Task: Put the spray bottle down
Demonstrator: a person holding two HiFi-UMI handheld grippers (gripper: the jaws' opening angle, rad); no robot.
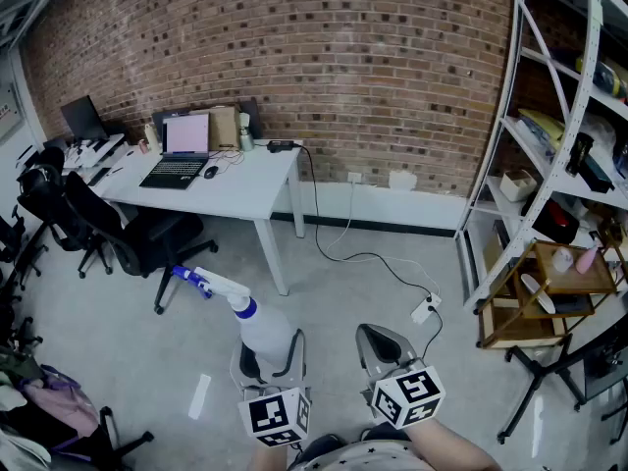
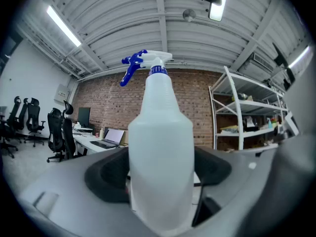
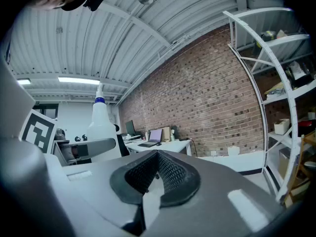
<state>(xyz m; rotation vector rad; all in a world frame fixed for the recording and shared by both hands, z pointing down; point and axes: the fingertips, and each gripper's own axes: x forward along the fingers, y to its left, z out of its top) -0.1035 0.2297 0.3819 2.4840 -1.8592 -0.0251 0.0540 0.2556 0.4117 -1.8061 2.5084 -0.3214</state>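
Left gripper (image 1: 270,349): nearest, low centre-left in the head view, marker cube at its rear. Jaws spread wide and clamped on the body of the spray bottle; the dark pads press both flanks.
Right gripper (image 1: 385,344): just beside the left one, apart from it. Jaws drawn together, ribbed pads meeting, nothing between them.
Spray bottle (image 1: 263,330): translucent white body, blue collar, white head with a blue trigger (image 1: 192,280). Base sits in the left jaws; neck and head point away from the person, toward the desk. Carried in the air over the floor, resting on no surface. Seen from the right gripper view it stands off to that gripper's left.
Floor (image 1: 334,283): pale grey, glossy.
Power strip (image 1: 424,309): white, on the floor beyond the right gripper; black cable runs from it to the wall.
Office chair (image 1: 132,232): black, beside the desk's near edge.
Desk (image 1: 240,189): white, against the wall.
Laptop (image 1: 180,155): open on the desk, screen lit; mouse just beside it.
Shelving rack (image 1: 549,135): white, far right, shelves loaded.
Brick wall (image 1: 373,67): farthest.
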